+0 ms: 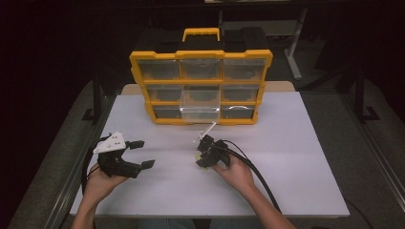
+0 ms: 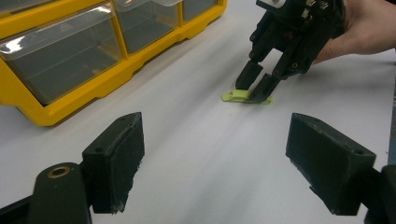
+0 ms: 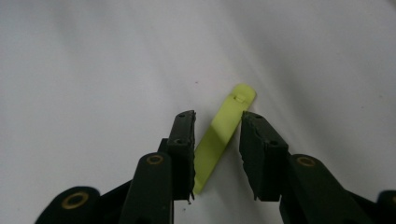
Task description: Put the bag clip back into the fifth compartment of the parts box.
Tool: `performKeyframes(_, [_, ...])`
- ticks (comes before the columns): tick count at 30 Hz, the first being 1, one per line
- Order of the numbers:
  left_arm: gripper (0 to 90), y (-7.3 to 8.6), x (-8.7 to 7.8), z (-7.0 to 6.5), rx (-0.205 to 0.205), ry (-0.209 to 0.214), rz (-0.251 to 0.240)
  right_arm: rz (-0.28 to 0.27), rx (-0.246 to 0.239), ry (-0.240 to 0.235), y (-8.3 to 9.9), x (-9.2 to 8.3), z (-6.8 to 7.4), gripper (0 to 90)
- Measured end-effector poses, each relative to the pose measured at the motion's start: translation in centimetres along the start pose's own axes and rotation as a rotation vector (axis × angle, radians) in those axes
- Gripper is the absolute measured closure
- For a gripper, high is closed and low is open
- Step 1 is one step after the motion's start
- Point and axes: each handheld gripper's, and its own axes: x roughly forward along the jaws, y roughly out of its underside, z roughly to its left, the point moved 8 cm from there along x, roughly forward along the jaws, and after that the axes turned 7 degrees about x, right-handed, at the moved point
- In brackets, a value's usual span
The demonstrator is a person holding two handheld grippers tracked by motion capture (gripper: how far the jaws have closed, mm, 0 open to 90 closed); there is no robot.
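Observation:
A small yellow-green plastic strip (image 3: 219, 135) lies flat on the white table (image 1: 296, 162), near the middle, in front of the organizer. My right gripper (image 3: 217, 116) points down over it with one black jaw on each side; the strip lies slantwise in the narrow gap and the pads do not clearly press it. The left gripper view shows the same strip (image 2: 238, 95) under the right gripper (image 2: 256, 84). In the high view the right gripper (image 1: 200, 155) sits over the strip (image 1: 197, 158). My left gripper (image 1: 143, 153) rests to the left, jaws wide apart (image 2: 215, 135) and empty.
A yellow organizer (image 1: 200, 55) with several clear drawers stands upright at the back of the table. Its middle drawer (image 1: 200, 107) is pulled out toward me. A black cable (image 1: 258, 176) trails from the right gripper toward the front edge.

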Motion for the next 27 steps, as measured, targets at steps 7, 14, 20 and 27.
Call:
performKeyframes(7, [19.6, -0.01, -0.02, -0.03, 0.001, 0.002, 0.001, 0.010, 0.000, 0.011, 0.01, 0.27, 0.05, 68.7])
performKeyframes(14, [19.7, 0.03, 0.00, -0.05, 0.003, 0.003, 0.004, 0.011, -0.002, 0.035, 0.03, 0.31, -0.04, 75.3])
performKeyframes(20, [19.6, 0.08, 0.03, -0.05, 0.010, 0.006, 0.010, 0.011, -0.012, 0.027, 0.00, 0.31, -0.16, 76.6])
performKeyframes(27, [19.5, 0.11, 0.05, -0.07, 0.010, 0.007, 0.010, 0.001, -0.026, -0.013, -0.01, -0.01, -0.11, 76.9])
